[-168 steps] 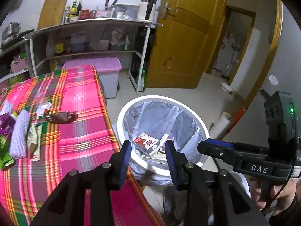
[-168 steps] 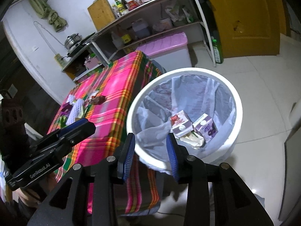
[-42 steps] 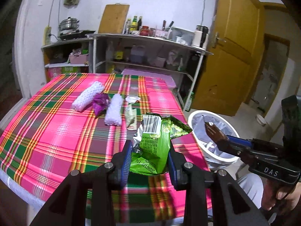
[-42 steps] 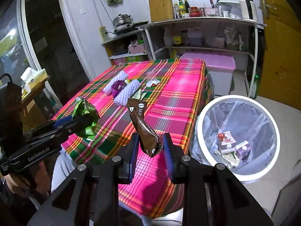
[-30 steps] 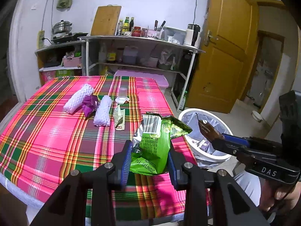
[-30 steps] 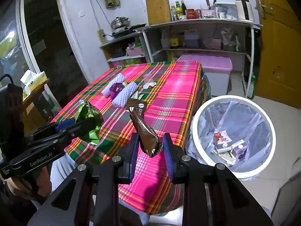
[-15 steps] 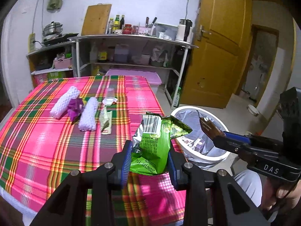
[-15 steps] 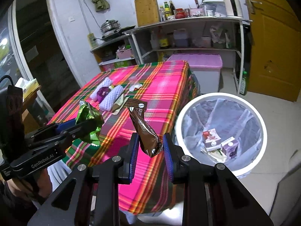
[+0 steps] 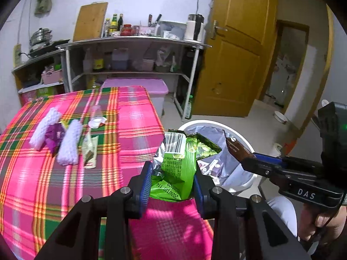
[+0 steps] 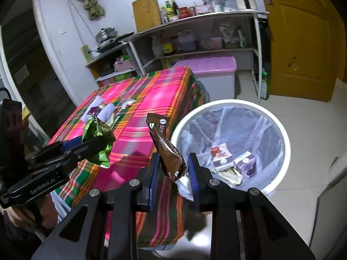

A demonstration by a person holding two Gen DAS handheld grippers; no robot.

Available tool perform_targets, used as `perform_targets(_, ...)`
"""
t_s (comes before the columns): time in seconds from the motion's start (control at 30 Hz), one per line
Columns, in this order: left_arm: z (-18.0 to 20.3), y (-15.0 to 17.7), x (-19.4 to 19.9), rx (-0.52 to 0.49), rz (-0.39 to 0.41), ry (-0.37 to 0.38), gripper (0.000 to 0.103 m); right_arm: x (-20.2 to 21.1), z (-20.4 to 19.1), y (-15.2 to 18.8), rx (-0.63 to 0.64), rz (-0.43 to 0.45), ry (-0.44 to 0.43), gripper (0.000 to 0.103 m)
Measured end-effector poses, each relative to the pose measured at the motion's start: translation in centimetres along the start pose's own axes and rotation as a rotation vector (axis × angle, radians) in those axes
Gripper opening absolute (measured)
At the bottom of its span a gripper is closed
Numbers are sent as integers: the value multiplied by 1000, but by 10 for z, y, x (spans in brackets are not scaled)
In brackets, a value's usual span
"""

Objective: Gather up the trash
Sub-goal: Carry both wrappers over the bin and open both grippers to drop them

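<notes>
My left gripper is shut on a green snack bag and holds it above the table's right edge, next to the white trash bin. My right gripper is shut on a brown coffee sachet and holds it just left of the bin, which is lined with a clear bag and holds small cartons. The green bag also shows in the right wrist view, and the sachet in the left wrist view.
On the plaid tablecloth lie two white foam sleeves, a purple wrapper, a flat sachet and a clear cup. A pink-lidded storage box, metal shelves and a yellow door stand behind.
Both grippers have moved right towards the bin with their wrappers still held. The bin is nearer and larger in both views.
</notes>
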State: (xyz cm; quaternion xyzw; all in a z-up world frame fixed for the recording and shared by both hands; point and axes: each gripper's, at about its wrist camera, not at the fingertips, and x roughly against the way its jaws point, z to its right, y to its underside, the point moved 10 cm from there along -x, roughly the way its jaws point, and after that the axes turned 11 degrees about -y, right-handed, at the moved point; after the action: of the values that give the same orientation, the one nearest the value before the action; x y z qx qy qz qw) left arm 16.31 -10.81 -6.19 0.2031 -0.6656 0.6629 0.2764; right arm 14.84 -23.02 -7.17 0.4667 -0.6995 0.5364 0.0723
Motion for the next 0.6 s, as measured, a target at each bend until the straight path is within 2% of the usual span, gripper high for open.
perform_targets(0.6, 69, -1, -77, -102, -119, 104, 35, -16, 80, 16, -130, -61, 87, 28)
